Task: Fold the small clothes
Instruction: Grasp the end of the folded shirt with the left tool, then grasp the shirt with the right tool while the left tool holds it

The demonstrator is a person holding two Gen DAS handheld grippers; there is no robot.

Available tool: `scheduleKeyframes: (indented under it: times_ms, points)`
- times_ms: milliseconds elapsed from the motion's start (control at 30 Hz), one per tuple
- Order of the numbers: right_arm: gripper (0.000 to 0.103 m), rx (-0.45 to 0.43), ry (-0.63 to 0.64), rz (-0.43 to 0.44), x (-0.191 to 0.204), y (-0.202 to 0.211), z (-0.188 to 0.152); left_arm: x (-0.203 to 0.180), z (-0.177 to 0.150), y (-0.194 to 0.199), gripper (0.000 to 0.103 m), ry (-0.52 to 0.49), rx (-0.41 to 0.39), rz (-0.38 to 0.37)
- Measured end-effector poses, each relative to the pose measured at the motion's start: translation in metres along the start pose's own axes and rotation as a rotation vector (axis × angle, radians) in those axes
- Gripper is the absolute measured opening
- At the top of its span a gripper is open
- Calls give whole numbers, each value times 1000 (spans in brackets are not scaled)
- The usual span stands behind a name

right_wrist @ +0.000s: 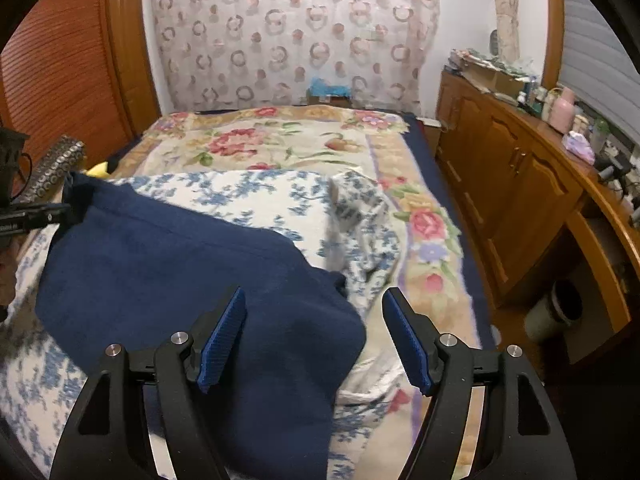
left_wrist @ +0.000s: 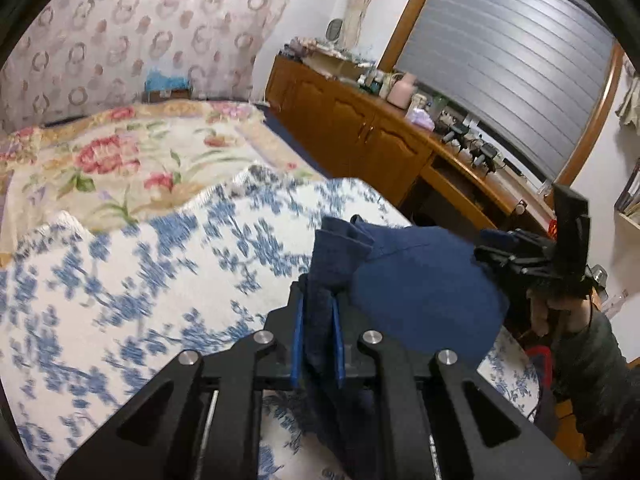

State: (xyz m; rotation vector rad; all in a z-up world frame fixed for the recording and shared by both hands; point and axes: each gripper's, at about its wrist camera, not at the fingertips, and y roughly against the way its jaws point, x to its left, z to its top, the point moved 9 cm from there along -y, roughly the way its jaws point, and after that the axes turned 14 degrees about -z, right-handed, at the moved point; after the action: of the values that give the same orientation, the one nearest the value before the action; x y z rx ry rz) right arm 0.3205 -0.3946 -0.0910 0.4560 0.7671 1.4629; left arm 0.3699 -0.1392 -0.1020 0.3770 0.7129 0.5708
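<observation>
Now: left gripper (left_wrist: pixel 318 320) clamped on bunched edge of one soft navy garment (right_wrist: pixel 192 264) | garment draped over blue-floral quilt (right_wrist: pixel 256 196) | right gripper (right_wrist: pixel 314 336) spread wide, two ribbed blue pads (right_wrist: pixel 222 344), gripping nothing.

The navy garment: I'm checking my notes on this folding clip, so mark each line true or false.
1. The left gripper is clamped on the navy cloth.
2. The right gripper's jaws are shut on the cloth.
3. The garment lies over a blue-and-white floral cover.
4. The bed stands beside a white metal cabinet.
1. True. The left gripper pinches a bunched edge of the navy garment between its pads.
2. False. The right gripper stands open, with the cloth lying between its fingers but not pressed.
3. True. It rests on the blue-and-white floral cover.
4. False. The cabinet along the bed is brown wood.
</observation>
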Motion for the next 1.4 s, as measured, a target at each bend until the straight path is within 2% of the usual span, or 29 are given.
scheduleKeyframes:
  times_ms: [133, 233, 467, 600, 700, 800, 900, 967, 1000, 1067, 1167, 1400]
  points:
    - [73, -10, 18, 41, 20, 2, 7, 17, 9, 34, 10, 6, -41, 57]
    - [75, 4, 19, 76, 36, -7, 10, 43, 3, 51, 11, 40, -17, 86]
    - [76, 72, -1, 129, 65, -43, 16, 67, -23, 37, 11, 49, 34, 158]
    - [77, 136, -22, 161, 69, -61, 12, 72, -27, 31, 11, 54, 42, 169]
    - [77, 161, -40, 206, 73, -65, 8, 74, -30, 28, 11, 55, 46, 170]
    - [77, 164, -19, 208, 79, -64, 8, 76, -30, 27, 11, 57, 48, 171]
    - [66, 162, 2, 239, 87, -60, 7, 75, -31, 25, 11, 50, 49, 180]
    - [37, 175, 4, 300, 96, -57, 6, 74, -31, 25, 11, 48, 46, 178]
    - [35, 182, 6, 319, 100, -56, 6, 72, -31, 26, 11, 45, 43, 177]
    - [23, 154, 41, 315, 105, -50, 7, 66, -28, 29, 11, 29, 33, 172]
    - [19, 104, 60, 288, 106, -37, 12, 53, -23, 41, 11, 14, 2, 156]
    - [16, -32, 37, 293, 113, 4, 42, 25, -9, 80, 11, -29, -62, 178]
